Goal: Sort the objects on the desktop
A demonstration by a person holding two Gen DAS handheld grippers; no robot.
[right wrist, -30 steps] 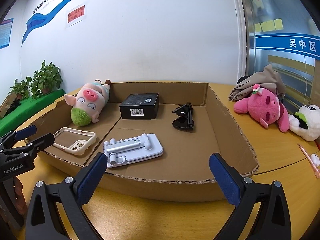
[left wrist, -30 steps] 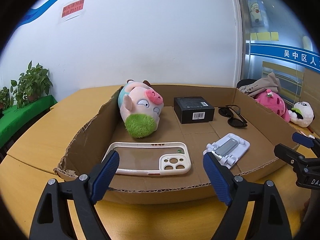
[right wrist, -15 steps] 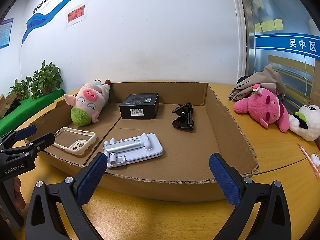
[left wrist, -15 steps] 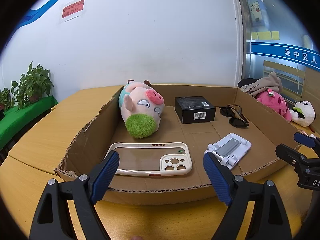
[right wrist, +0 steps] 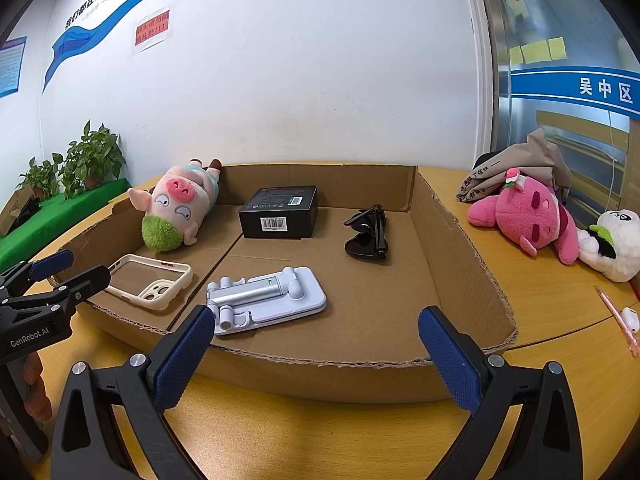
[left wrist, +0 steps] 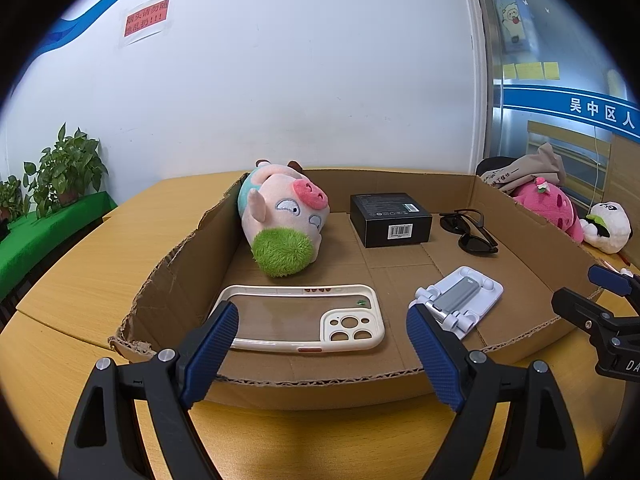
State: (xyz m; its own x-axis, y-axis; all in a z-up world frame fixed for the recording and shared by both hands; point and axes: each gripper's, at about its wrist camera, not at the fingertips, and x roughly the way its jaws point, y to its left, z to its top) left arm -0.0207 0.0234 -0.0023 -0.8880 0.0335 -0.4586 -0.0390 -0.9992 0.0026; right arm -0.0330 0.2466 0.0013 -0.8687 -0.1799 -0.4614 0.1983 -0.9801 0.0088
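Both pairs of blue-padded fingers stand wide apart and hold nothing. Seen from its own camera, the left gripper hangs just outside the near wall of a shallow cardboard tray on a wooden table; the right gripper hangs the same way further along that wall.

Nearest the left fingers, just over the wall and inside the tray, lies a cream phone case. Its long axis runs across the gripper's line, parallel to the near wall, with the camera cut-out toward the right.

Beside it to the right lies a white folded phone stand, also close to the near wall. It sits nearer the right gripper's left finger than the centre of its gap, and its long axis runs slantwise.

Further in, from left to right, are a pink pig plush, a black box and black sunglasses, all well away from both grippers.

Judged from this layout, the left hand is better placed for the case and the right for the stand.
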